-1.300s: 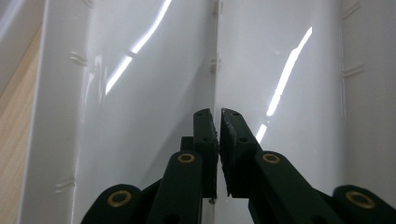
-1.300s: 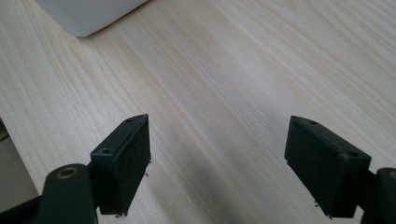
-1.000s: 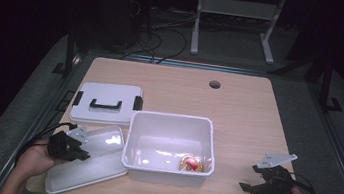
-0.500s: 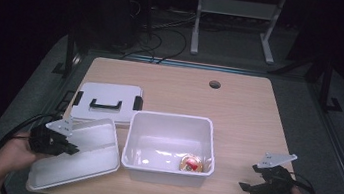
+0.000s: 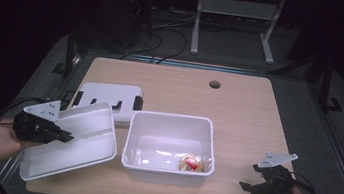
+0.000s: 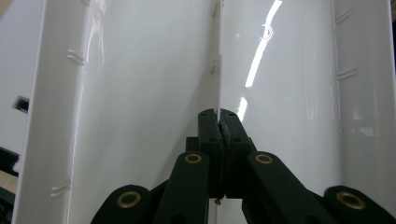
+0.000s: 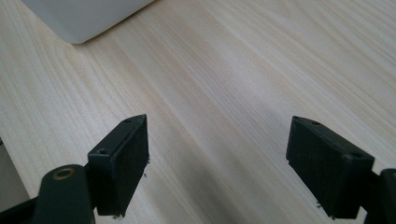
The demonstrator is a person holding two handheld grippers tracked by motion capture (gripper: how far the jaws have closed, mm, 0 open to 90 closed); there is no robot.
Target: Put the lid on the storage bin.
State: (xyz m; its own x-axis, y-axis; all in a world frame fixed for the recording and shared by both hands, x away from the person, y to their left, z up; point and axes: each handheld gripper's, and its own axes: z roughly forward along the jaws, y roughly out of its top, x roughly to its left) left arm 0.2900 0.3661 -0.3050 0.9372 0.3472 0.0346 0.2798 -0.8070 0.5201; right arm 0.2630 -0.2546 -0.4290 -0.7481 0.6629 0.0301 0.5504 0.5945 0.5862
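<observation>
- The left gripper (image 5: 61, 137) is clamped on the white plastic lid (image 5: 71, 139), its jaws pinched tight on a thin rib that runs down the middle of the lid's inner face; the left gripper view shows the pads (image 6: 219, 133) meeting on that rib.
- The lid hangs tilted ahead of that gripper, its far edge just beside the white plastic bin (image 5: 169, 147) and partly in front of a flat white case with a black handle (image 5: 109, 96).
- The lid looks light, thin and glossy, so it probably flexes and could slip or swivel in so narrow a pinch; a hold on the rim nearer a corner would likely steady it better.
- The bin stands open on the wooden table (image 5: 238, 111), between the two grippers, with a small red-and-gold object (image 5: 191, 163) in its near right corner.
- The right gripper (image 5: 251, 188) rests low over bare table to the bin's right, jaws spread wide with nothing between them; the right gripper view shows the bin's corner (image 7: 84, 18) ahead.
</observation>
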